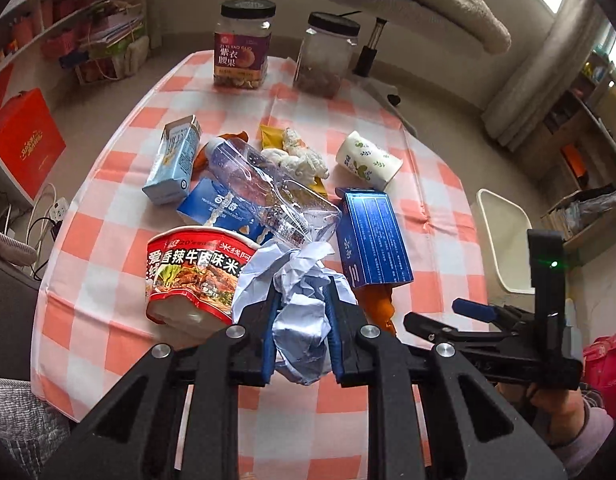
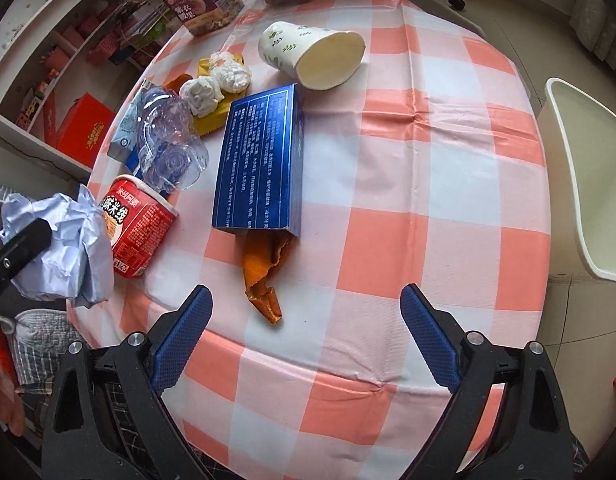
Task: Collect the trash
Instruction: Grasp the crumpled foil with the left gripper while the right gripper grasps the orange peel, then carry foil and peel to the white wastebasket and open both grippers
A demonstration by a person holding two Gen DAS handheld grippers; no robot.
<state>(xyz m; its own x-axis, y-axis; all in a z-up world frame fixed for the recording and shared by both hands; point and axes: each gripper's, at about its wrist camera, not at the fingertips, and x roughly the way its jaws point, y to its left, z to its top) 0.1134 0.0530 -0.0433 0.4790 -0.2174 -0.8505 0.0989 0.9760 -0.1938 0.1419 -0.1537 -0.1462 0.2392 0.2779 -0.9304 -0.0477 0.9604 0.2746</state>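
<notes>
Step in hand: first pickup. Left hand-held gripper (image 1: 301,312) is clamped on the crumpled paper ball (image 1: 296,304), pads squeezing it from both sides, at the near edge of the desk (image 2: 428,168), just beside the red noodle cup (image 1: 196,268). Whether the ball is clear of the cloth I cannot tell.

Right hand-held gripper (image 2: 306,320) has its jaws wide apart with nothing between them, hovering over the near rim and lined up on the orange wrapper (image 2: 264,276) that pokes out from under the blue box (image 2: 260,160).

Next move, my read: carry the paper off to wherever trash goes; no bin shows in either view. Right side then needs to drop onto the wrapper's free near end and pull it toward the near edge, since the box sits on its far end and may drag along.

Rest of the trash is bunched left of centre: crushed clear bottle (image 2: 168,148), milk carton (image 1: 172,160), tissue wads (image 2: 220,84) on a yellow packet, paper cup (image 2: 312,54) lying on its side further back. Two jars (image 1: 244,44) at the far edge.

Room: right half of the desk is bare checked cloth, good for approach. White chair (image 2: 580,168) sits just off the right edge. The two grippers are near each other at the near edge; mind a clash on lift.
</notes>
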